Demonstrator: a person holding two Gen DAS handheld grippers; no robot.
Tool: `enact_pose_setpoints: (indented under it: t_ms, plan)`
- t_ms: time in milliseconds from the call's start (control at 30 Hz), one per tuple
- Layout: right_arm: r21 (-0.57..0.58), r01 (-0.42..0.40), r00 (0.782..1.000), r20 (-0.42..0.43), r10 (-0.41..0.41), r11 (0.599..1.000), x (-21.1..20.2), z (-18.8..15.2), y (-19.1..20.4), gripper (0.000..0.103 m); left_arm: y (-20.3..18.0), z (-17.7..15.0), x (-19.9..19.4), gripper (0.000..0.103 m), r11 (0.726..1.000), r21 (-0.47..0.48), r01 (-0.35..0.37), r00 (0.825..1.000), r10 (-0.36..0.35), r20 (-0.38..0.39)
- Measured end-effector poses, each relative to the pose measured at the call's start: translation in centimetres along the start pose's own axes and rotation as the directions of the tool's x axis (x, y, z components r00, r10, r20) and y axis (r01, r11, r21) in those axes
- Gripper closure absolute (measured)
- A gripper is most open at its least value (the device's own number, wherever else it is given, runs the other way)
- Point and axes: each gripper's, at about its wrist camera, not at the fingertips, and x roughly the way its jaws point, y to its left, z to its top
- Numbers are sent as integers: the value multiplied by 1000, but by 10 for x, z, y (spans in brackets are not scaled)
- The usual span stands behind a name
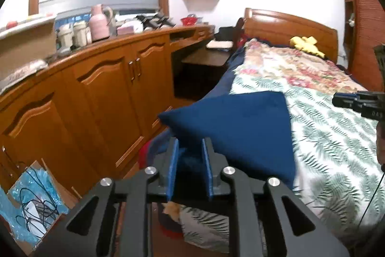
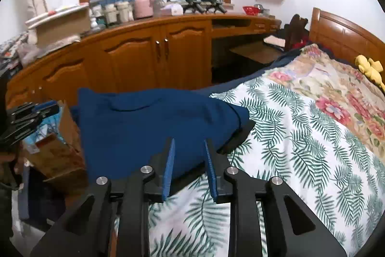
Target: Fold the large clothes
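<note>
A dark blue garment [image 1: 240, 134] lies folded flat near the left edge of the bed, on the fern-print sheet [image 1: 336, 148]. It also shows in the right wrist view [image 2: 149, 122], with its collar facing the cabinets. My left gripper [image 1: 190, 148] is open, its blue pads at the garment's near edge, holding nothing. My right gripper [image 2: 189, 148] is open just above the garment's near edge, empty. The right gripper's tip shows at the right of the left wrist view [image 1: 356, 102], and the left gripper shows at the left of the right wrist view [image 2: 28, 117].
Wooden cabinets [image 2: 144, 57] run along the bed's left side, with a narrow floor gap. A cardboard box [image 2: 57, 151] and cables [image 1: 36, 206] lie on the floor. A floral quilt [image 2: 336, 98], yellow plush toy [image 1: 305, 43] and headboard [image 1: 288, 28] are at the bed's far end.
</note>
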Motion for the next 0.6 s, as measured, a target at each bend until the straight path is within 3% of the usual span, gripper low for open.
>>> enact_pose_setpoints:
  t_ms: [233,600]
  plan:
    - [2,23,999,47,-23,1000,-73,-23,-1,68,-61,18,-50,67,994,82,72,993,-79,92]
    - [82,125,984,116,-134,989,-184,-71,-39,42,-165,38,-103,63,962,180,205,959,-234,158]
